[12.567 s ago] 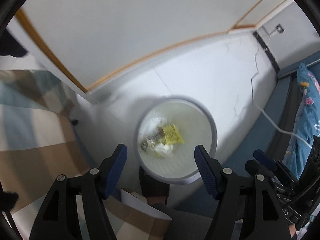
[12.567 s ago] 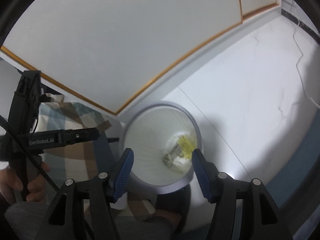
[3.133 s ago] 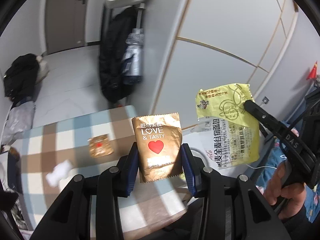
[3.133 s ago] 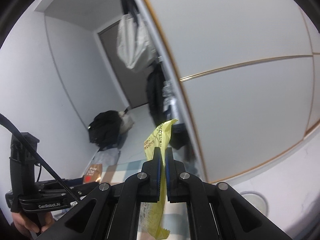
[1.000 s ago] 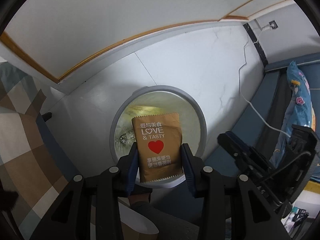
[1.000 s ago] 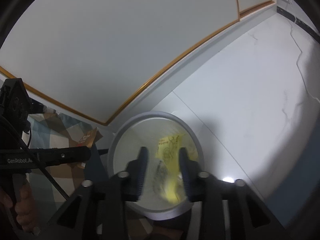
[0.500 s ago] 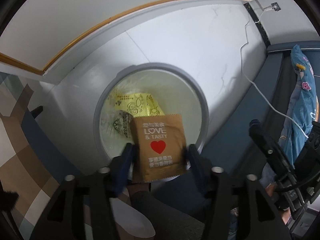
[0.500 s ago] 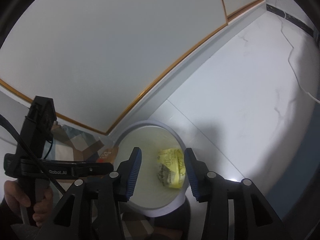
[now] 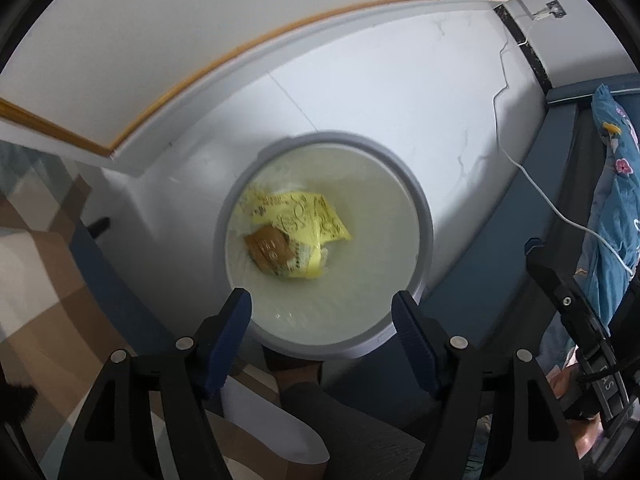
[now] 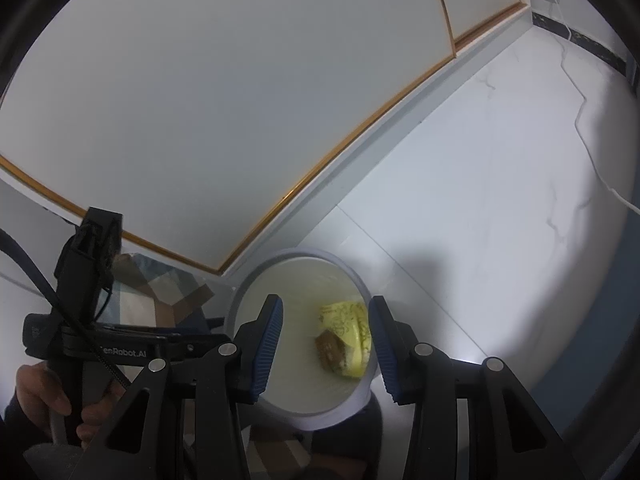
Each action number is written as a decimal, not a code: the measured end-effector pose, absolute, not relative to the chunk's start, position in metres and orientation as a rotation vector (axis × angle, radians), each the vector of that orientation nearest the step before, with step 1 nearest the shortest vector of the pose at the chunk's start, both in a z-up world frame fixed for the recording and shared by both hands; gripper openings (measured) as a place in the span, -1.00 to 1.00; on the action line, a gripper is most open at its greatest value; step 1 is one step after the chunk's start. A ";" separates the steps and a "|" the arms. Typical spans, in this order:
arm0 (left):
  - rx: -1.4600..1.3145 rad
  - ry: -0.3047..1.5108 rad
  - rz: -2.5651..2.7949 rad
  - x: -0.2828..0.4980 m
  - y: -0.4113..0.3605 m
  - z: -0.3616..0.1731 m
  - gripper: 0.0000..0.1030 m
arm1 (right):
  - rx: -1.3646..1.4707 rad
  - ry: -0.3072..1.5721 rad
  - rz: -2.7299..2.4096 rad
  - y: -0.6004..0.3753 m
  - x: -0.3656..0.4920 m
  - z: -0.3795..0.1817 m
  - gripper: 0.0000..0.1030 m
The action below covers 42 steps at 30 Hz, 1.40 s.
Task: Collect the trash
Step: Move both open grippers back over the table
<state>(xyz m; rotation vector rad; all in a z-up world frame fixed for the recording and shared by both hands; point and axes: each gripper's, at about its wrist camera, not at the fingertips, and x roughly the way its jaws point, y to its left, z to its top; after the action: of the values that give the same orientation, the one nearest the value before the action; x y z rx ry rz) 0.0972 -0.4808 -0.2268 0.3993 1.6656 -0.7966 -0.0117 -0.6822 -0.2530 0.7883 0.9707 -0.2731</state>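
A round white bin with a grey rim (image 9: 425, 216) stands on the floor below both grippers. Inside it lie a yellow printed wrapper (image 9: 308, 220) and, on top of that, a brown snack packet (image 9: 270, 249). My left gripper (image 9: 322, 322) hangs over the bin's near edge, its jaws still opening, with nothing between them. In the right wrist view the same bin (image 10: 244, 296) holds the yellow wrapper (image 10: 350, 320) and the brown packet (image 10: 330, 350). My right gripper (image 10: 325, 350) is open above it and holds nothing.
A checked tablecloth (image 9: 36, 300) covers the table at the left. A white cable (image 9: 560, 212) runs over the pale floor toward a blue floral bedcover (image 9: 612, 200) at the right. A white cupboard front with a wooden strip (image 10: 320, 168) stands behind the bin. A hand (image 10: 44, 404) holds the left tool.
The left jaws have spread apart and the brown packet has dropped from between them into the bin, onto the yellow wrapper. The right gripper's jaws widened slightly early on and now stay put.
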 end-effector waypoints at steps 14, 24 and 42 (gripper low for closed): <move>0.372 1.364 -0.746 0.097 -0.452 -0.150 0.35 | 0.769 0.950 -0.213 -0.668 -0.014 -0.221 0.11; 0.246 1.199 -0.666 0.091 -0.401 -0.086 0.41 | 0.700 0.877 -0.182 -0.645 -0.020 -0.161 0.26; 0.049 0.916 -0.529 0.069 -0.252 0.007 0.61 | 0.452 0.633 -0.075 -0.539 -0.028 -0.014 0.49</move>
<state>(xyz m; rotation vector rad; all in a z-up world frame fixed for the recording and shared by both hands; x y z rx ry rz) 0.0691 -0.2521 0.0069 0.0491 0.9160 -0.5287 -0.0284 -0.5391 -0.0145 0.4518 0.6334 -0.0751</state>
